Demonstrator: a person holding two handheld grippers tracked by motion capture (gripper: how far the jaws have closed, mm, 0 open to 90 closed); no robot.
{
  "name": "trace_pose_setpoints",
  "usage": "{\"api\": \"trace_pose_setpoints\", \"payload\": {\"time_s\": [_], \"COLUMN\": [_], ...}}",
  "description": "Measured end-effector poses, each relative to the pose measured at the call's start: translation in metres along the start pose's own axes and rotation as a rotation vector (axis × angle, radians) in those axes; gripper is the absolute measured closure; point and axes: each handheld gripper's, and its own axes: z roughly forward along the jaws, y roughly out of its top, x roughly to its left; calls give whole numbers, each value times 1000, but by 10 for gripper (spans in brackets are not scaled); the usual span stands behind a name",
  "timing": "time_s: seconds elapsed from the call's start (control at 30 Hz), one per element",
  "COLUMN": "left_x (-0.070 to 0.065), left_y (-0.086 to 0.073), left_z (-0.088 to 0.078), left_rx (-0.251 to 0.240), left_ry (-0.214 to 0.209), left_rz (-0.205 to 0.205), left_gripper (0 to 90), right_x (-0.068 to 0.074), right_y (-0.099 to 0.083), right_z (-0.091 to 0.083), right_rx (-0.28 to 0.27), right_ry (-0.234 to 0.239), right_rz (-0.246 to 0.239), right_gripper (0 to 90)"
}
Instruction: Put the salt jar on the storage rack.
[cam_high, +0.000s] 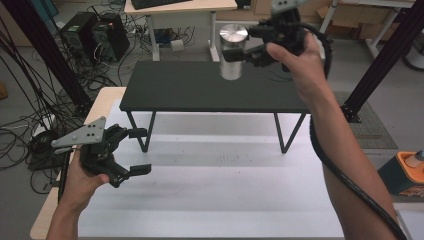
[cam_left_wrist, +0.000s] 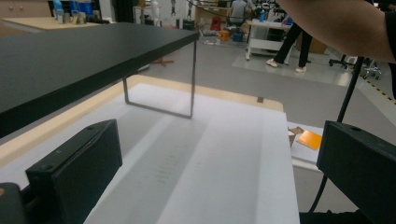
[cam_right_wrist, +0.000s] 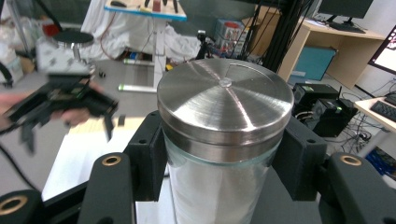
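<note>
A: What is the left claw (cam_high: 131, 151) doing?
B: It waits low over the white counter (cam_high: 225, 200); its jaws are wide apart and hold nothing.
A: And the right claw (cam_high: 248, 48)?
B: It squeezes the glass jar (cam_high: 232, 52) with the shiny lid, up in the air above the black shelf (cam_high: 200, 90); I think it is carrying it; next it must lower the jar gently, kept upright, then let go.

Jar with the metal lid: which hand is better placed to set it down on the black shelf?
Right. The right tongs are shut on the jar, held above the black shelf. The left tongs are open, holding nothing, low over the white table.
</note>
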Motion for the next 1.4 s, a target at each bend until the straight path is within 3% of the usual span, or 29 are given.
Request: {"api": "trace_pose_setpoints", "payload": {"time_s": [0.1,0.13,0.23,0.43,0.7,0.93,1.4], "left_x": [1,1,1,-1,-1,0,-1], "left_y": [1,2,3,5,4,6,10], "left_z": [0,0,-1,-3,-3,-1,-3], "left_rx": [1,2,2,-3,11,15,17], "left_ry": [-1,-1,1,9,14,12,23], "left_rz": [-1,0,3,6,-6,-5,-2], "left_gripper": [3,3,3,3,3,3,3], "right_x": [-18,-18,-30,-40,-48,-49,-51], "right_y": [4,4,4,-1,-25,-36,-52], "right_z": [26,26,48,73,101,117,128], "right_rx": [-2,-2,17,53,62,104,125], "right_ry": [-8,-8,-15,-29,-58,-76,-95], "right_rz": [30,30,55,90,172,192,226], "right_gripper": [429,429,429,429,428,428,426]}}
